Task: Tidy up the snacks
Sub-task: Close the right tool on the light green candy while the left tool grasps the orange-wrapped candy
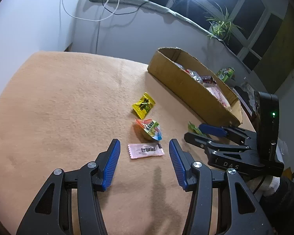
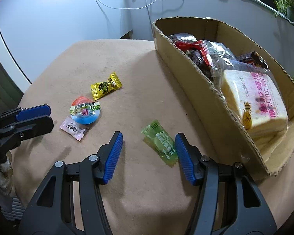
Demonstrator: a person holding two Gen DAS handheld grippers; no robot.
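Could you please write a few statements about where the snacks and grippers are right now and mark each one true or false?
1. The green packet lies on the table between the open jaws of the right gripper. True.
2. The cardboard box is empty. False: it holds a bread pack and other snacks.
3. The left gripper is shut on the pink packet. False: its jaws are open, and the packet lies on the table.
4. The yellow candy lies outside the box. True.

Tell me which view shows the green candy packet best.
The right wrist view: the green candy packet lies in full on the cloth beside the open right gripper. In the left wrist view only a corner shows behind the right gripper's fingers.
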